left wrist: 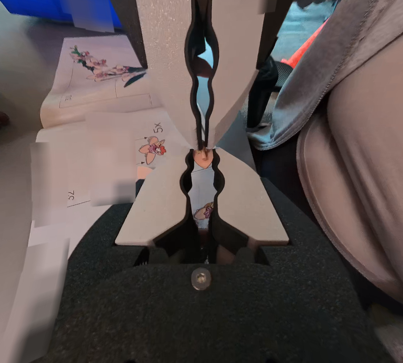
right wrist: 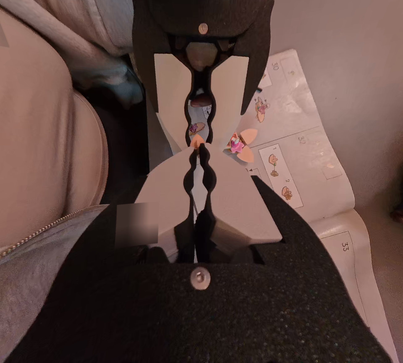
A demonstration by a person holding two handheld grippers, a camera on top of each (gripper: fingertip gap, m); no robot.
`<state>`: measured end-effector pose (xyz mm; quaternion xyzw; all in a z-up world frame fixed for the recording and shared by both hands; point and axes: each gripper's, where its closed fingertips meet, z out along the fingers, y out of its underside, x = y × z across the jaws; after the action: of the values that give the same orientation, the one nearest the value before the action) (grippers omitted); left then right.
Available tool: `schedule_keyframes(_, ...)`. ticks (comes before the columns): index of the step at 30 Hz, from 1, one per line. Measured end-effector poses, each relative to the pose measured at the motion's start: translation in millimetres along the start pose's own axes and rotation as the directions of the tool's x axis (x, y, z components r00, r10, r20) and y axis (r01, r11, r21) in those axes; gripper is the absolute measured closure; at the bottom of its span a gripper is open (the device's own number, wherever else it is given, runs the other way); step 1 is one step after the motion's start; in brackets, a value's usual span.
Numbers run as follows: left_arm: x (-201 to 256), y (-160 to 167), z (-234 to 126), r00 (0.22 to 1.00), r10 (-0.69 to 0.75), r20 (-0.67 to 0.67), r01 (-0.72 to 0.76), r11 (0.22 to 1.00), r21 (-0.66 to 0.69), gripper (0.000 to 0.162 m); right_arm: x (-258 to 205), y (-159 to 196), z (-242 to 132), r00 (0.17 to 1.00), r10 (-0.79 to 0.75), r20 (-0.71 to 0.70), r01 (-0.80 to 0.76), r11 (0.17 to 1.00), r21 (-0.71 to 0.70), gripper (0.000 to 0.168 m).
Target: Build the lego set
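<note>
A: Left gripper (left wrist: 202, 151) pinches pink petal (left wrist: 203, 159) over the instruction booklet (left wrist: 104, 101); right gripper (left wrist: 201, 145) clamped on its thin peg — tip to tip.

B: Joining step, probably. Next — steady, aligned push.

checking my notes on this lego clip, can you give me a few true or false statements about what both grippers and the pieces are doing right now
1. The left gripper is shut on a peach petal piece. True.
2. The right gripper hangs wide open, far from the left one. False: its jaws are nearly closed and its tips meet the left gripper's tips at the petal.
3. A built flower with a pink centre lies on the instruction booklet. True.
4. The booklet is closed. False: it lies open, showing building steps.
5. The petal piece is bright green. False: it is peach.
</note>
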<state>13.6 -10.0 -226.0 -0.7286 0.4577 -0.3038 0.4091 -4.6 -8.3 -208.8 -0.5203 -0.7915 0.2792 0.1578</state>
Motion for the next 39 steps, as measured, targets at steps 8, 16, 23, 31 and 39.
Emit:
schedule_keyframes(8, -2.6, 24.8, 14.5, 0.999, 0.021, 0.043, -0.011, 0.979, -0.204, 0.147, 2.2, 22.9, 17.3, 1.0, 0.002, -0.027, -0.004, 0.995, -0.099, 0.166)
schedule_keyframes(16, -2.3, 26.5, 14.6, 0.999, -0.008, 0.041, 0.016, 0.976, -0.216, 0.147, 2.3, 23.7, 17.5, 0.997, -0.053, -0.048, 0.05, 0.997, -0.059, 0.165)
schedule_keyframes(23, -1.0, 26.4, 14.3, 0.999, -0.009, 0.033, 0.016, 0.976, -0.217, 0.147, 1.9, 21.7, 10.6, 0.99, -0.132, 0.048, 0.134, 0.99, -0.037, 0.164)
schedule_keyframes(31, -1.3, 26.4, 14.6, 0.999, -0.007, 0.04, 0.016, 0.976, -0.218, 0.147, 1.4, 25.0, 18.4, 0.985, -0.158, 0.064, 0.163, 0.983, -0.086, 0.165)
schedule_keyframes(39, -1.7, 26.1, 15.3, 0.999, -0.02, 0.046, 0.03, 0.976, -0.217, 0.147, 2.5, 28.7, 22.1, 0.978, -0.207, -0.008, 0.203, 0.967, -0.152, 0.165)
